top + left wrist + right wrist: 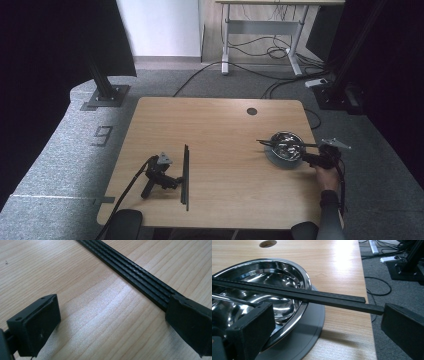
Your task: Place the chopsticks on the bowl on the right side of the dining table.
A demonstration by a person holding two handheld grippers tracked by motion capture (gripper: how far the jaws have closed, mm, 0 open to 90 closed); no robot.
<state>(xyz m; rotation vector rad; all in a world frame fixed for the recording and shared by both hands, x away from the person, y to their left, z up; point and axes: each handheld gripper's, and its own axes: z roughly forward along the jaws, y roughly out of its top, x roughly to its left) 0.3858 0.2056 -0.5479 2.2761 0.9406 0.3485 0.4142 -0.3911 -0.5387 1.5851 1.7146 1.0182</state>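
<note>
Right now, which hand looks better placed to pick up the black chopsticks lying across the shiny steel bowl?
Right. The right gripper sits beside the shiny steel bowl, jaws open, with the black chopsticks lying across its rim just ahead. The left gripper rests unheld across the table.

One mark can be read here: a dark figure on the grey floor [60, 150] left of the worktop [220, 150], shaped like a blocky "9" [102, 135], or possibly a "g". It looks made of tape strips. The black strips, the steel bowl and the worktop carry no lettering that I can make out.
</note>
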